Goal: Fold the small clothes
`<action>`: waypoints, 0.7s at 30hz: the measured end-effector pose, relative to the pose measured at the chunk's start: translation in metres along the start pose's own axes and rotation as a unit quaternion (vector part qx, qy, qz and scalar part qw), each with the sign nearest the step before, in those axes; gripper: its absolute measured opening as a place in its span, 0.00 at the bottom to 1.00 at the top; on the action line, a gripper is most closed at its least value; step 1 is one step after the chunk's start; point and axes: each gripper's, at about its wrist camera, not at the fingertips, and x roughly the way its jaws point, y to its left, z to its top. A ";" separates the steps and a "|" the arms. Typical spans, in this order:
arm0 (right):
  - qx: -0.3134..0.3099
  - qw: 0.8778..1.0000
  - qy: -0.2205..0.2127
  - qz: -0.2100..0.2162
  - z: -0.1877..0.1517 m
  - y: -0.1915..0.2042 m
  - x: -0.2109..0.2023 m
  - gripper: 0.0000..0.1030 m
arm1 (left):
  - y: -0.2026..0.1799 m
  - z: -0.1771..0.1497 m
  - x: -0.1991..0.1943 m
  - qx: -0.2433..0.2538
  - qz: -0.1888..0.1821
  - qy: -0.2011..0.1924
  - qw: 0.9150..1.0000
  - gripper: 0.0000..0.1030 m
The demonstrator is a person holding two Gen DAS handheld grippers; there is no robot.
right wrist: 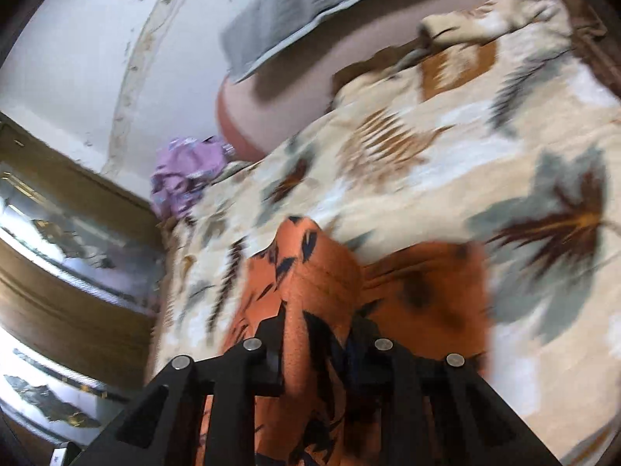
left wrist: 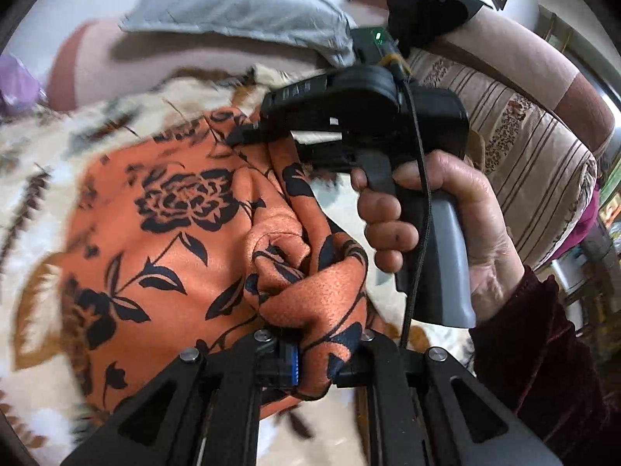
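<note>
Orange floral garment (left wrist: 163, 233) fills the centre of my left wrist view, spread over a leaf-print blanket (left wrist: 46, 147) with one bunched fold rising toward the bottom edge. My left gripper (left wrist: 310, 353) is pinched on that fold — cloth fills the gap between its fingers. At centre right I see my right gripper (left wrist: 248, 138), held in a bare hand (left wrist: 438, 225), its tips clamped on the garment's upper edge. In the right wrist view the cloth (right wrist: 322, 291) runs up between the fingers — pinched too. A grey pillow (left wrist: 233, 11) lies at upper centre, and purple fabric (right wrist: 186, 171) sits at mid left.
</note>
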 end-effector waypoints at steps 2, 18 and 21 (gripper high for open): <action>0.008 1.000 0.000 -0.004 0.004 -0.018 0.002 0.22 | 0.000 0.000 0.021 -0.009 -0.001 0.020 1.000 0.11; 0.026 0.998 -0.062 -0.003 -0.012 -0.023 -0.068 0.50 | 0.011 -0.035 -0.067 0.036 0.049 -0.024 0.998 0.63; -0.020 0.999 -0.034 0.026 -0.035 0.008 -0.066 0.50 | 0.036 -0.030 -0.070 0.004 0.119 -0.012 0.993 0.63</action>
